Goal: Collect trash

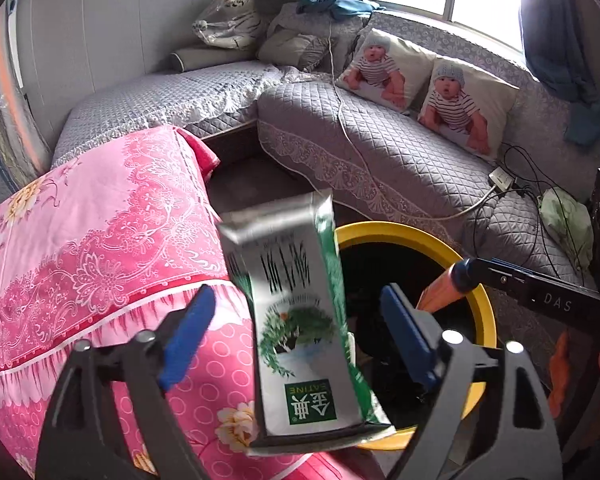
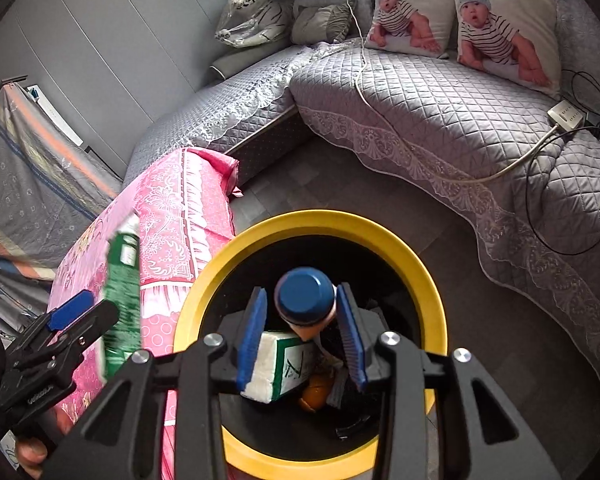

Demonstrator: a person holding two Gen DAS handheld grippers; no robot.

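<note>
Left wrist view: the left gripper (image 1: 296,320) is seen spread wide, its blue pads (image 1: 188,332) well apart from the green-and-white milk carton (image 1: 300,320) that lies between them. The carton is motion-blurred, and no contact with either pad can be seen. It is placed at the left edge of the yellow-rimmed bin (image 1: 480,292), partly over the pink floral cloth (image 1: 100,232) that fills the lower left of the frame. At the right of the frame the right gripper's black body and the orange bottle with a blue cap (image 1: 444,284) reach in over the bin.

In the right wrist view, the right gripper (image 2: 302,332) is pointed steeply down over the bin's mouth (image 2: 300,220). The bottle (image 2: 305,296) is seen between its blue pads (image 2: 252,332), cap toward the camera; a narrow gap appears on each side, so a firm hold cannot be confirmed. Another carton (image 2: 276,364) and an orange object (image 2: 316,396) are seen inside the bin. At the lower left of the frame the left gripper (image 2: 60,340) is seen from the side, with the blurred carton (image 2: 122,300) just beside its tip. Dark floor (image 2: 480,340) lies open between the bin and the grey quilted sofa (image 2: 440,112).
</note>
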